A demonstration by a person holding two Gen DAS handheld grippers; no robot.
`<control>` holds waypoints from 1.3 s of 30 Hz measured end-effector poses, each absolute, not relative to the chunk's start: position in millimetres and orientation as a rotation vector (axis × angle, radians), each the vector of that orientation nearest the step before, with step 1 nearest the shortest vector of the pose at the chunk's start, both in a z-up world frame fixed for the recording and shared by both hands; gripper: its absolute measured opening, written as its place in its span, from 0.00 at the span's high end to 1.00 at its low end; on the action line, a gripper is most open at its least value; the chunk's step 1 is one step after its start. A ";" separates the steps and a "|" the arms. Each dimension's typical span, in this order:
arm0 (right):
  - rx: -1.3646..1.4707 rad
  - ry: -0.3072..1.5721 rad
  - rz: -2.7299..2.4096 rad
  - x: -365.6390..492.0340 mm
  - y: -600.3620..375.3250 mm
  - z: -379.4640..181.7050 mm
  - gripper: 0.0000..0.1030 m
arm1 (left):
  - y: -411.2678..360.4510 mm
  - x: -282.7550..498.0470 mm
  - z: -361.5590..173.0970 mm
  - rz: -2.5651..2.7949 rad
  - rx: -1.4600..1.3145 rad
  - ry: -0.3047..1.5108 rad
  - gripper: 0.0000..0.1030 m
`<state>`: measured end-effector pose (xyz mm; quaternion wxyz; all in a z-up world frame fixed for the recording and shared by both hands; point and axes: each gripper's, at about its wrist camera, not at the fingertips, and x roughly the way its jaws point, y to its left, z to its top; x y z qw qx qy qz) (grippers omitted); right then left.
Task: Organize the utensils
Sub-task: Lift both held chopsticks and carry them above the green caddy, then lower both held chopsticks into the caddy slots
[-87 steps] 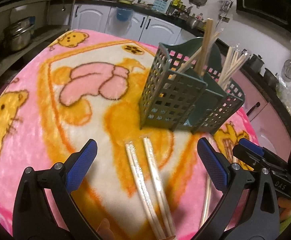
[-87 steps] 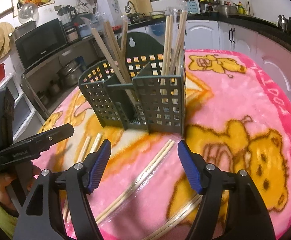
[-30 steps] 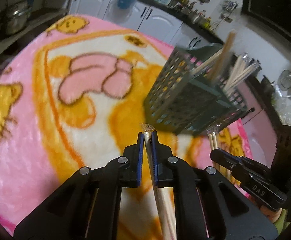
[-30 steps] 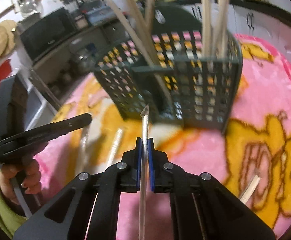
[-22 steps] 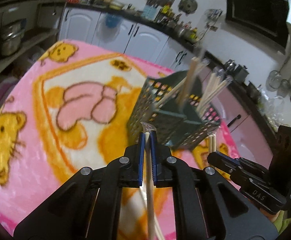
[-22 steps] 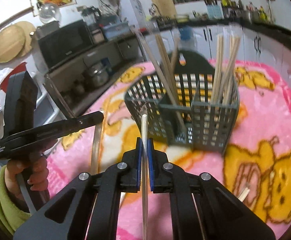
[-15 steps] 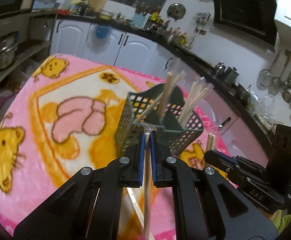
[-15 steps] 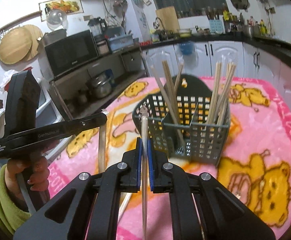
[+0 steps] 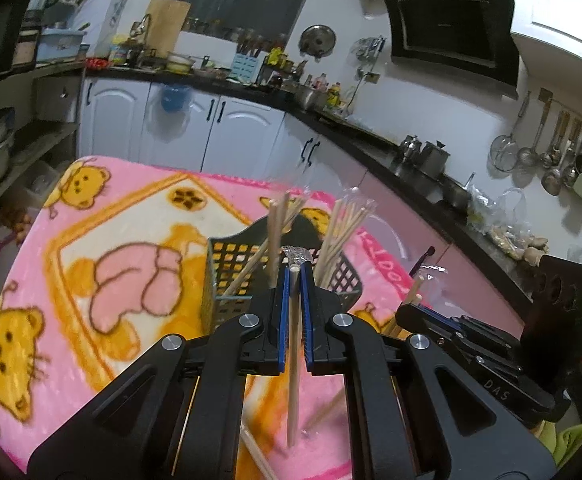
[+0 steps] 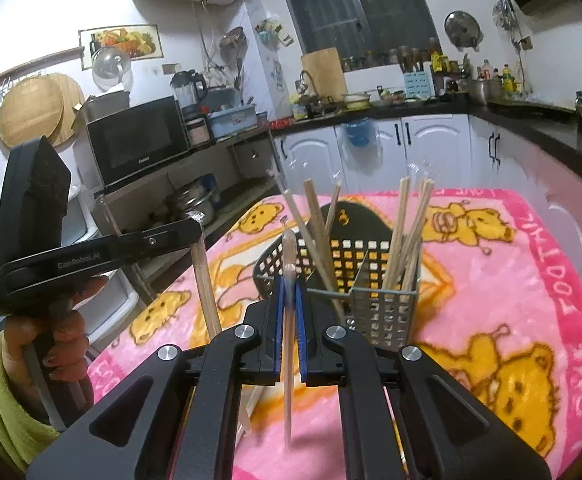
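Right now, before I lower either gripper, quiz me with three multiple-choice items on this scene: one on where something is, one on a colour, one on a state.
1. Where is the caddy?
A. On the pink blanket
B. On the counter
C. On the microwave

2. What colour are the pads of the left gripper?
A. Red
B. Blue
C. Yellow

3. What state is the right gripper in?
A. Wide open, holding nothing
B. Shut on a spoon
C. Shut on a chopstick

Answers:
1 A: the caddy stands on the pink blanket.
2 B: blue strips line both fingers.
3 C: a chopstick hangs clamped between the fingers, above the blanket.
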<state>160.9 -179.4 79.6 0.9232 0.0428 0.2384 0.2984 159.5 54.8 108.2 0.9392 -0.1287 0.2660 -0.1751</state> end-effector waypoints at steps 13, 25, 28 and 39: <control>0.074 0.389 0.569 154.1 -194.3 104.3 0.94 | 41.6 165.0 134.4 -0.382 -0.243 0.470 0.97; 0.071 0.294 0.531 162.7 -199.5 135.7 0.94 | 42.9 173.7 154.9 -0.377 -0.259 0.411 0.97; 0.061 0.263 0.512 164.7 -200.2 145.2 0.94 | 44.4 174.6 161.6 -0.366 -0.256 0.385 0.97; 0.006 0.192 0.443 180.3 -199.0 165.6 0.94 | 56.9 183.3 184.2 -0.335 -0.271 0.318 0.97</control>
